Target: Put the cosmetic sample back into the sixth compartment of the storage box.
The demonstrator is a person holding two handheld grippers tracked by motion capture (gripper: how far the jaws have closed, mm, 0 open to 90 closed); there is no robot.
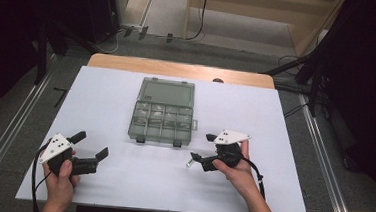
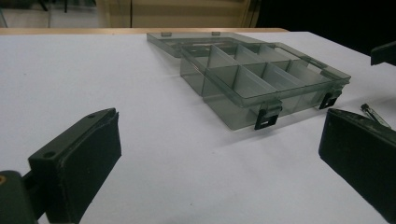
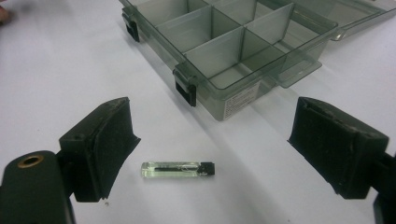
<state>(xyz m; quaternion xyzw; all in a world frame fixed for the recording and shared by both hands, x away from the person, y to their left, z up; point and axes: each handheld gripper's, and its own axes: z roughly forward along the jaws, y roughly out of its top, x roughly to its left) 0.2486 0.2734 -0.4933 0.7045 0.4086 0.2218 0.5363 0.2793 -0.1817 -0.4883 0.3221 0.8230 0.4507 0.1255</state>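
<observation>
Left gripper [image 1: 92, 146] and right gripper [image 1: 202, 148]: jaws spread wide.

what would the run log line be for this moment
left gripper: open, idle | right gripper: open over small clear glass vial lying on white table | smoky clear plastic compartment box: lid open

A white sheet [image 1: 120, 181] covers the wooden table [image 1: 178, 68] (its bare edge shows at the far side), with grey floor [image 1: 4, 118] and cables [image 1: 289, 58] around.
</observation>
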